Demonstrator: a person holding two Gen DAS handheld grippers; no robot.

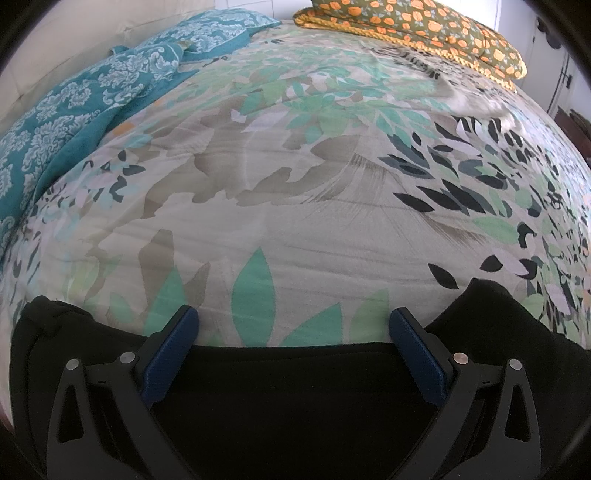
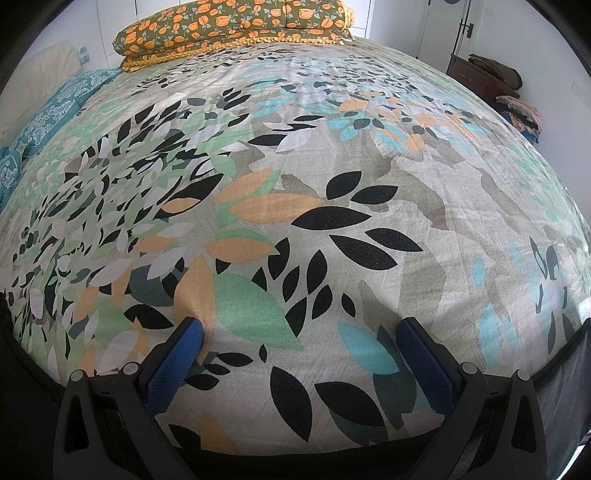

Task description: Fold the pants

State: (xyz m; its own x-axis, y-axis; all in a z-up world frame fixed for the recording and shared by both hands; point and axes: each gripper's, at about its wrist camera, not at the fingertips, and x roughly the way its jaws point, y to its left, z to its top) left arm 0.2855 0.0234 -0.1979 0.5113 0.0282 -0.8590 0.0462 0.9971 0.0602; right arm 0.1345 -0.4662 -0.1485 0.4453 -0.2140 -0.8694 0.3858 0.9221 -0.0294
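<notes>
Left wrist: black pants lie beneath spread left gripper; right gripper spread.

Black pants fill the lower frame in the left wrist view, flanked by the left hand-held gripper with blue pads on black arms. The bedspread carries black, mint, peach, aqua and taupe leaves on pale grey. Upper left, a teal damask quilt; at top, an olive pillow printed with orange flowers.
</notes>
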